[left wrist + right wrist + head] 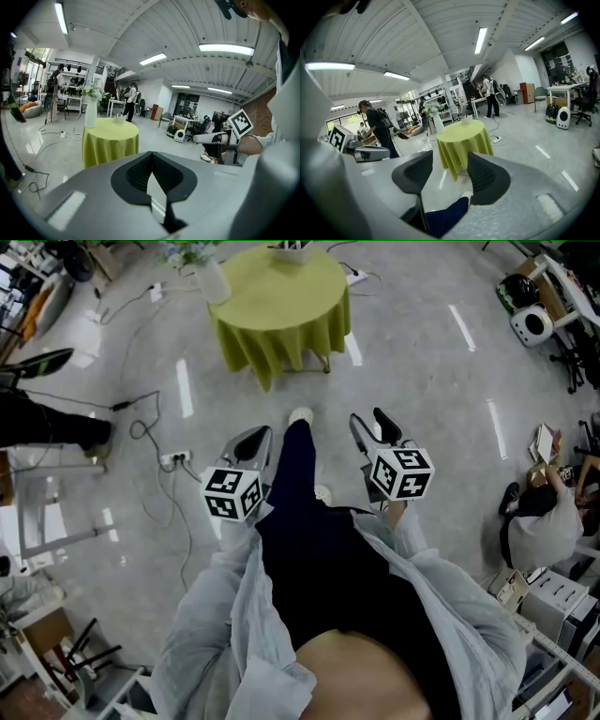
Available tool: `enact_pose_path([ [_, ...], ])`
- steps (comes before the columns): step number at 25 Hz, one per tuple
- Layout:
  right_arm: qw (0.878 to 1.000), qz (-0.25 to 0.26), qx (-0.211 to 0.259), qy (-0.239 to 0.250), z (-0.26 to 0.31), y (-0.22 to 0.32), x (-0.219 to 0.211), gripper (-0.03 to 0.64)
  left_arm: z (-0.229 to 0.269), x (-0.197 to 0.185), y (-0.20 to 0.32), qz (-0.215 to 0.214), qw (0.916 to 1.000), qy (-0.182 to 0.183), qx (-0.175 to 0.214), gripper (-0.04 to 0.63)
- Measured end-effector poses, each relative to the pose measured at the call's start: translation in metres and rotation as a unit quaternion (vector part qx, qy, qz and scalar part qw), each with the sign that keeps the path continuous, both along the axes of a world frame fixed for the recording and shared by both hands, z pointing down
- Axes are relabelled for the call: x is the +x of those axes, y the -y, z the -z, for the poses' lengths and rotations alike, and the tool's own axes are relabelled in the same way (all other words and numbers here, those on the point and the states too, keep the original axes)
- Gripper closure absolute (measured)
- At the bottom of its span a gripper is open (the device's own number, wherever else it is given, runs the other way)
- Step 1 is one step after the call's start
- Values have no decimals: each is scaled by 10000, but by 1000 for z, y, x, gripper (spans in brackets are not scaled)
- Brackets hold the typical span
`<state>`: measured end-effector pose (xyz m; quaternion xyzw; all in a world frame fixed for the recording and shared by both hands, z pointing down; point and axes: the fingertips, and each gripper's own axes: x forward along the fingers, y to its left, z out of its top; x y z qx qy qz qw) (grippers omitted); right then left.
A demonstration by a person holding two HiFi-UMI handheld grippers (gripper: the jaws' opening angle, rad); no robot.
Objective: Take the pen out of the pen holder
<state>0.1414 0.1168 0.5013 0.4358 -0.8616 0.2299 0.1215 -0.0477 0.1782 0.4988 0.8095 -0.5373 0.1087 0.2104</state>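
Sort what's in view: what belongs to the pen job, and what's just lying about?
Job: white holder, green-clothed table, left gripper with fingers together, right gripper with fingers apart.
Lying about: vase, floor cables, power strip.

Open hall with a glossy grey floor (422, 381) and a ribbed white ceiling (140, 28) carrying strip lights (226, 48). A round counter (281, 296) under a yellow-green cloth stands far centre. Cables (141, 427) trail across the floor at left. Desks (567, 86) stand at far right.
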Motion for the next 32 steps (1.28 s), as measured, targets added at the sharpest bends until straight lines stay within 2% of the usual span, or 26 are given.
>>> enact_pose_path([
  [7,10000,-67,-60,37,-4,43,-9,382,-4,0,47,-237,9997,62,-45,577],
  [22,9986,-406,317,77,53,225,-42,383,49,-38,246,-568,9977,33,367,577],
  [26,9981,-481,376,77,58,261,-50,383,53,-54,287,-539,9976,-54,421,577],
  [32,9961,-724,482,160,65,312,-58,383,62,-71,342,-662,9962,6,569,577],
])
